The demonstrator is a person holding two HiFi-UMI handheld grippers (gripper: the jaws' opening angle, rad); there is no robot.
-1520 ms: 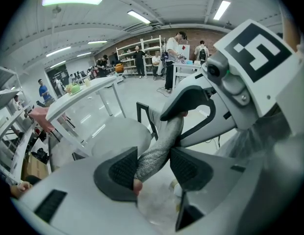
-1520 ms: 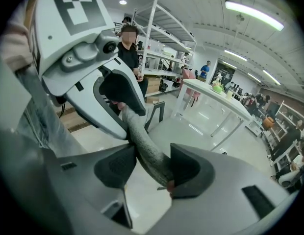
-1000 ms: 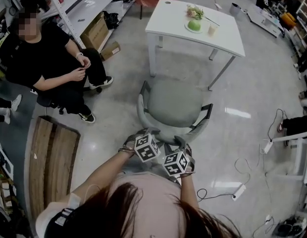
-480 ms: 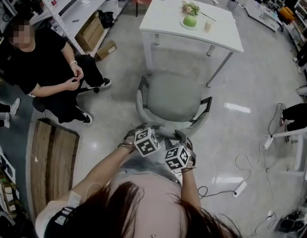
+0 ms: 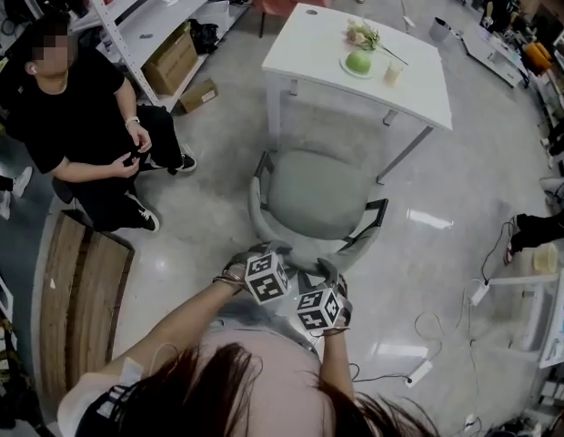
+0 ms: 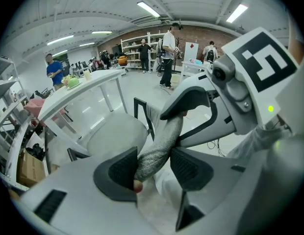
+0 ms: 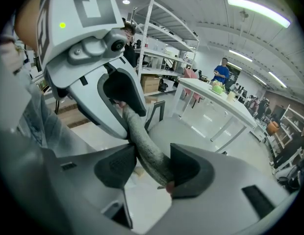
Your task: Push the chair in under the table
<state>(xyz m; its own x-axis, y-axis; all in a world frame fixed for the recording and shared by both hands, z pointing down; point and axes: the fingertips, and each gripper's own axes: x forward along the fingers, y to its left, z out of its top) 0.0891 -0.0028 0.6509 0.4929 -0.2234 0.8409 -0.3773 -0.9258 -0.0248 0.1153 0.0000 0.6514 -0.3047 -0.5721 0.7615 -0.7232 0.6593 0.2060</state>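
The glossy grey floor (image 5: pixel 218 208) fills most of the head view, with metal shelving (image 5: pixel 146 7) along its left side. On it stands the white worktop (image 5: pixel 318 39), seen at an angle. The grey chair (image 5: pixel 323 194) stands on the floor just in front of the worktop's near edge and faces it. Its whole seat shows outside that edge, and its black armrest frames stick out on both sides. A seated person in black (image 5: pixel 82 107) is well off to the chair's left, beside a wooden board (image 5: pixel 77 289) lying on the floor.

The left hand-held gripper (image 6: pixel 154 166) is closed on the padded top edge of the chair's backrest (image 6: pixel 162 141), with the grey fabric pinched between its two ribbed pads. The right hand-held gripper (image 7: pixel 151 168) is clamped on the same edge just beside it, so the two marker cubes sit close together in the head view.

On the far part of the worktop lie a plate with a round green thing (image 5: pixel 358 62), a small bunch of flowers (image 5: pixel 359 33) and a pale cup (image 5: pixel 391 74).
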